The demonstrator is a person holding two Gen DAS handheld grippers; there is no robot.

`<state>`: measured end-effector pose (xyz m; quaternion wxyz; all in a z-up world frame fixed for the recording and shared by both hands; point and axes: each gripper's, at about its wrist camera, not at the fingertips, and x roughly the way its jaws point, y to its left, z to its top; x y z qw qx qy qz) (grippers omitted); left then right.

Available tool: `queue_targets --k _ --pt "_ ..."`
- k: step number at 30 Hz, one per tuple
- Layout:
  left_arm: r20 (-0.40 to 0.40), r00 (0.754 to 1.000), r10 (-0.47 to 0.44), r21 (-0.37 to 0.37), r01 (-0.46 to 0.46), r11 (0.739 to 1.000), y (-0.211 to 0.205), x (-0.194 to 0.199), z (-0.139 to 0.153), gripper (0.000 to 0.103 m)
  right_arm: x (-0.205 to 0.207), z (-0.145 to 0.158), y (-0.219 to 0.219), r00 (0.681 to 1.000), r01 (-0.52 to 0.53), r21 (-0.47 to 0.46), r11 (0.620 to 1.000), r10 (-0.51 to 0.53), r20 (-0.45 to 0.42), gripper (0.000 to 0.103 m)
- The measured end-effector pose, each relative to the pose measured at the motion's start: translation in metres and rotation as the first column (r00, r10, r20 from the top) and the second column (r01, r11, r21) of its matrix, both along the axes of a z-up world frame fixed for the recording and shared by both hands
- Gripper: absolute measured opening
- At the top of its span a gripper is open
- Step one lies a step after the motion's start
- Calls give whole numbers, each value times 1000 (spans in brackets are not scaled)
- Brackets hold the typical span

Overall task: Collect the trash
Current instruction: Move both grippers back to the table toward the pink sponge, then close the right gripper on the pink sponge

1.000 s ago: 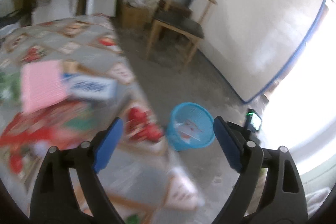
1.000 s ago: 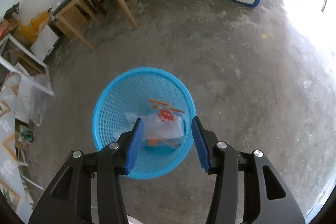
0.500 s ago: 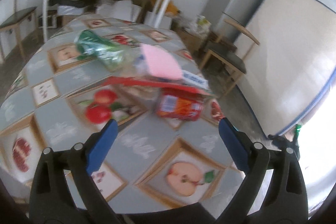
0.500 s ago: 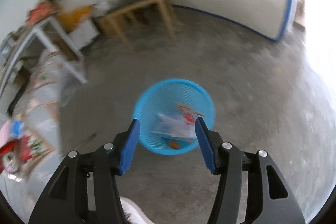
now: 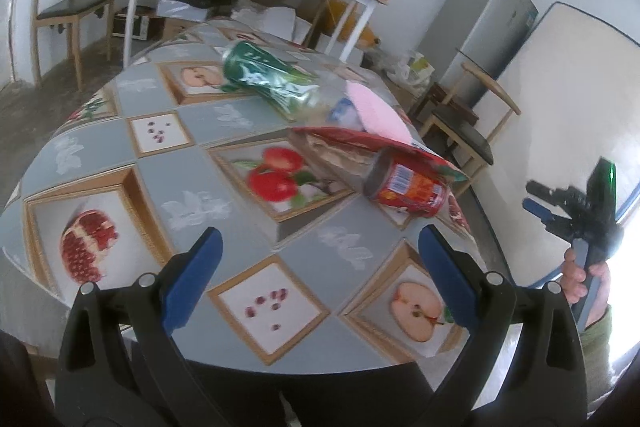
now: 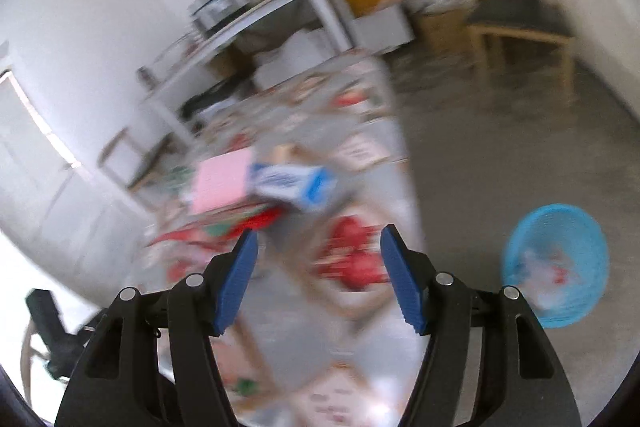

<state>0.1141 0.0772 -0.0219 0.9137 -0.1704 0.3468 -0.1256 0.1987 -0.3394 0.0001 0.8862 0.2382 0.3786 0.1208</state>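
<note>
- With both hands back over the surface (image 5: pixel 224 163), we hold the left tool (image 5: pixel 316 247) spread as wide as it goes and gripping nothing, so that it can straddle whichever piece of trash we pick.
- Our jaws have just been opening on that side, and nothing lies between them but patterned cloth.
- We see the trash heaped at about one o'clock from the left tool: a red can (image 5: pixel 408 187) on its side nearest us, a red wrapper (image 5: pixel 360 141) draped over a paper bag behind it, a pink packet (image 5: pixel 380 111) and a green foil bag (image 5: pixel 260 77) farther off toward twelve.
- We judge the can the likeliest next pick, since it lies closest and its round body suits a wide jaw; on its side it may roll when nudged.
- We carry the right tool (image 6: pixel 316 271) partly open and empty; its jaws have just been opening too, with no item between them.
- Its view is smeared, yet we make out the pink packet and a blue-and-white carton (image 6: pixel 292 183) at eleven to twelve o'clock.
- We keep the blue basket (image 6: pixel 556 267) on the floor at three o'clock from the right tool, beside the surface's edge, so drops stay short; it already holds some wrappers.
</note>
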Motion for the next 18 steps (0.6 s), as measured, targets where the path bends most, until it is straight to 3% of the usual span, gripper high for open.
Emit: queue_targets --k 5,9,12,18 --pt "17 1000 22 -11 -22 1000 15 -5 -7 94 14 -2 44 998 -66 31 997 66 -19 62" --pt "24 1000 18 -85 -16 996 25 2 -10 94 23 -3 64 996 -85 40 996 86 -34 62" --pt "10 1000 6 -142 -5 990 31 17 -10 94 25 2 70 995 -96 21 995 97 -39 62" --pt "-5 1000 -17 -183 15 983 34 40 -10 94 47 24 86 988 -152 -53 987 150 -35 66"
